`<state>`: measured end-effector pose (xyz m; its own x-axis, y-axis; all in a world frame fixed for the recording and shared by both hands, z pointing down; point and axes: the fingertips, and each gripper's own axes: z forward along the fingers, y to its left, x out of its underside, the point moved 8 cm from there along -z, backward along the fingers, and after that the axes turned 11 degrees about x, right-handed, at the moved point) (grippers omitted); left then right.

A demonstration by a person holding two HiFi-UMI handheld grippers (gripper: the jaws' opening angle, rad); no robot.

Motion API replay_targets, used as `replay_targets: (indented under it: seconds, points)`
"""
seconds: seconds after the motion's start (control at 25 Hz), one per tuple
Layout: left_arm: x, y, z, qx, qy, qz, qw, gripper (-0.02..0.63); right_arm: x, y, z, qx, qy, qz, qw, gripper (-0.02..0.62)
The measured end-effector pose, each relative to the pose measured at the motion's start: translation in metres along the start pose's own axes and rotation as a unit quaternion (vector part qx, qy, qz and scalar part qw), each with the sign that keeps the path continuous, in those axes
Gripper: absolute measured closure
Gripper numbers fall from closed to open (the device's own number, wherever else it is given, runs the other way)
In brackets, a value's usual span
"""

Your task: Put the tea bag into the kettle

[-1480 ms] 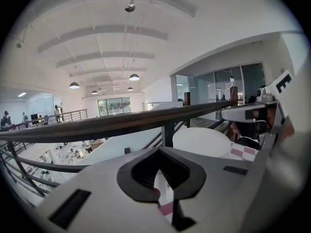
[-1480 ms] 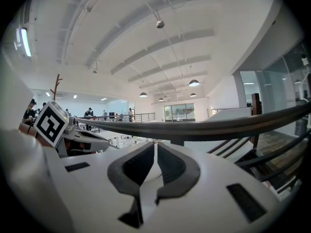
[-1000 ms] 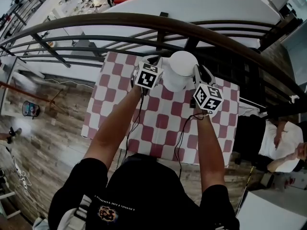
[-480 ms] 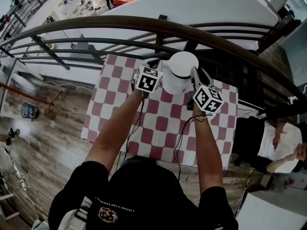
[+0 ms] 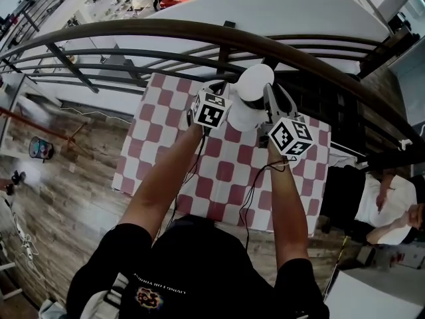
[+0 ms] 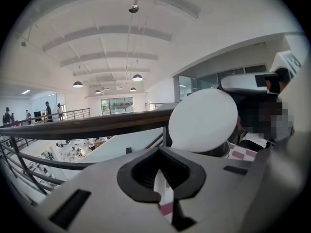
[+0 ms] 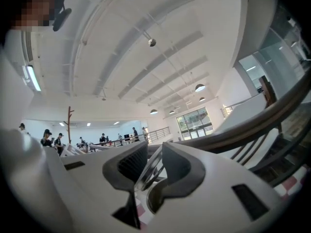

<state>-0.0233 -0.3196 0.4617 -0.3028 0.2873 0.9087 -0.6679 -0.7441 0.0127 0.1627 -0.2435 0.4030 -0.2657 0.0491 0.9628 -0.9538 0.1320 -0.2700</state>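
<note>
While the right hand-held gripper (image 5: pixel 271 101), jaws just opened wider, clamps the raised lid (image 5: pixel 255 82) of the kettle (image 5: pixel 242 116) at the counter's (image 5: pixel 219 171) far edge, the left hand-held gripper (image 5: pixel 216 89) pinches what seems the tea bag (image 6: pixel 159 188), not yet in.

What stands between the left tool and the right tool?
The white kettle, its lid tilted up, stands between the left tool and the right tool, as the head view shows. The right tool's jaws have just been opening, with the lid's edge between them.

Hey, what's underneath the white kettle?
The red-and-white checked cloth shows beside and in front of the kettle, which stands on it. The patch directly beneath is covered by the kettle's base.
</note>
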Motion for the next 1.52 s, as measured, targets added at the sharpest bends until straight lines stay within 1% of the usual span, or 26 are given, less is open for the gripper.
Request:
replay_targets:
  seconds: [0.12,0.2,0.36,0.68,0.84,1.08,1.24,1.32,1.4,1.52]
  points:
    - [0.001,-0.001,0.0,-0.004,-0.001,-0.002,1.0,0.607,0.0,0.022,0.004,-0.056,-0.002,-0.017,0.998,0.495]
    - [0.001,0.0,0.0,-0.006,-0.001,-0.004,1.0,0.607,0.0,0.031,0.006,-0.07,-0.002,-0.02,0.997,0.494]
    - [-0.001,-0.001,0.001,-0.007,0.002,-0.004,1.0,0.607,-0.001,0.028,0.007,-0.071,-0.004,-0.016,0.997,0.495]
    - [-0.002,-0.003,0.001,-0.015,0.003,-0.004,0.9999,0.607,-0.002,0.024,0.002,-0.079,-0.001,-0.027,0.997,0.494]
    - [-0.001,-0.003,0.0,-0.017,-0.003,-0.004,0.9998,0.607,-0.002,0.021,-0.001,-0.081,-0.002,-0.032,0.996,0.494]
    - [-0.002,-0.003,0.001,-0.021,-0.002,-0.003,0.9998,0.607,-0.004,0.018,-0.002,-0.079,-0.002,-0.038,0.996,0.494]
    - [-0.001,-0.004,0.001,-0.024,0.001,0.01,0.9997,0.607,0.001,0.013,-0.005,-0.07,0.002,-0.045,0.997,0.494]
    - [-0.001,-0.005,-0.001,-0.028,-0.001,0.009,0.9996,0.607,0.004,0.009,-0.007,-0.063,0.009,-0.046,0.997,0.494]
    - [0.002,-0.005,-0.005,-0.03,-0.009,0.0,0.9995,0.606,0.009,0.002,-0.011,-0.056,0.019,-0.046,0.997,0.494]
    - [0.013,-0.01,-0.01,-0.022,-0.019,-0.016,0.9995,0.606,0.017,-0.009,-0.019,-0.041,0.031,-0.046,0.998,0.494]
